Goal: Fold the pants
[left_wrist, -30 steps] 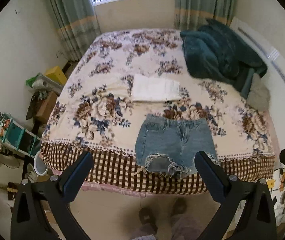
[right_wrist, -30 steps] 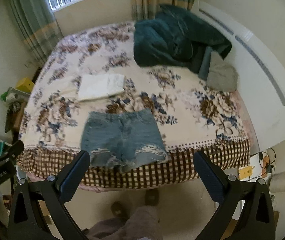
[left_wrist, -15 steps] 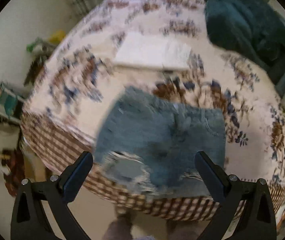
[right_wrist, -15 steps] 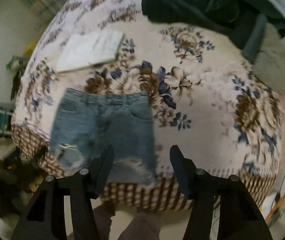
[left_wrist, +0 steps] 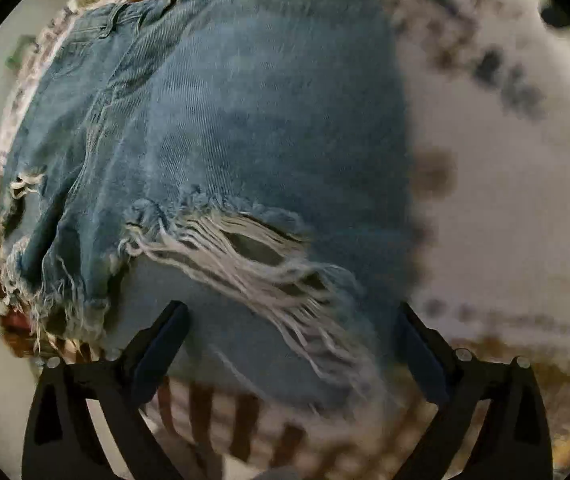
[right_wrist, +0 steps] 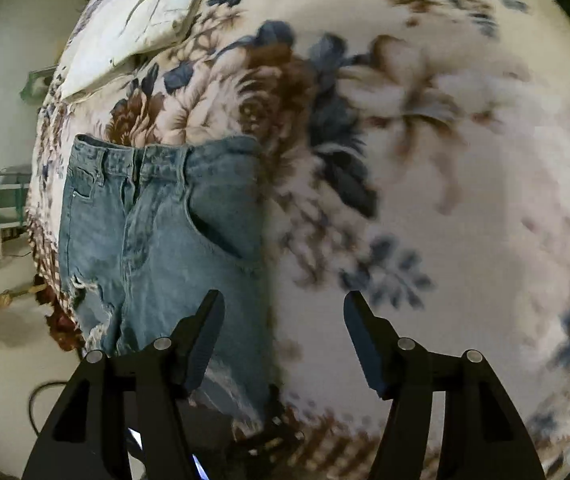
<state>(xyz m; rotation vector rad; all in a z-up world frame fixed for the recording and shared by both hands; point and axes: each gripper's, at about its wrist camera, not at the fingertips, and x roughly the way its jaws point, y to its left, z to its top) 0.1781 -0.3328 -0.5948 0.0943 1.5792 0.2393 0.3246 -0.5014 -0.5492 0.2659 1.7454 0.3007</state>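
**Both grippers dropped in on the shorts, nothing grabbed yet**

So in the last second I went from a wide look at the whole bed to being right on top of the denim shorts [left_wrist: 221, 128]. A second ago they were a small patch near the foot of the bed; now they fill most of the left wrist view. The left gripper [left_wrist: 289, 344] has come down over the frayed hem of one leg, fingers [left_wrist: 157, 348] spread wide and empty, with the ripped threads sitting between them. The right gripper [right_wrist: 281, 336] has narrowed a bit compared to a second ago but is still clearly open, also holding nothing. My read: approach is basically done, and the next thing is pinching cloth for the first fold.

What each camera gives me:

- Left wrist: close detail of the hem, the torn patch and the checked edge of the bedspread [left_wrist: 525, 200] just below the shorts. I can't see the waistband properly, and it's blurry.
- Right wrist: the shorts [right_wrist: 157, 232] lying flat and unfolded, waistband at the far end, and my right gripper straddling their side edge, one finger over denim, the other over bare floral bedspread [right_wrist: 445, 160]. Also a folded white cloth [right_wrist: 145, 20] beyond the waistband, well apart from the shorts.
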